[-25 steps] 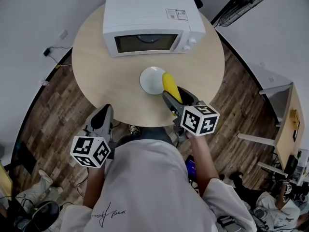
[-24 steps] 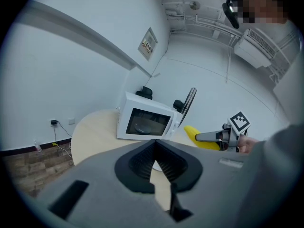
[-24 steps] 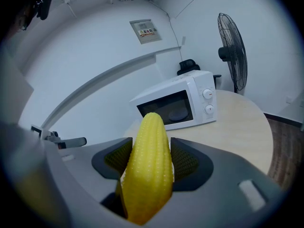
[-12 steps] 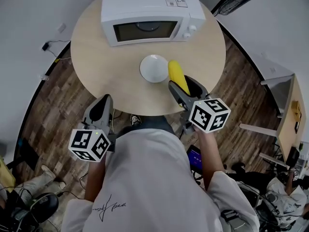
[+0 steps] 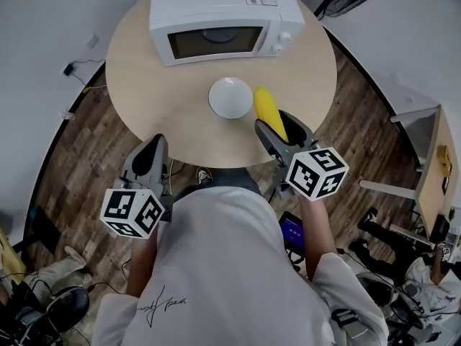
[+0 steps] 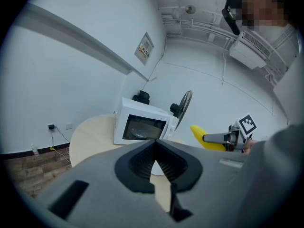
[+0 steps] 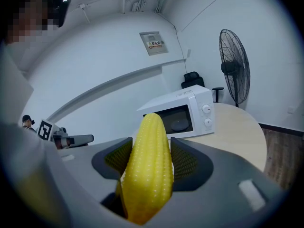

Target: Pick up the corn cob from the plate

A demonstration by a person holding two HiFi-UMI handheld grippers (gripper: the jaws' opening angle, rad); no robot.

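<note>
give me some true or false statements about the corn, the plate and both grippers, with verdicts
1. The right gripper grips the corn. True.
2. The corn lies on the plate. False: the plate is bare, and the corn is held beside it, at its right in the head view.
3. The left gripper holds something. False: its fingers are together with nothing between them.
4. The microwave door is shut. True.
5. The plate stands on the table in front of the microwave. True.
</note>
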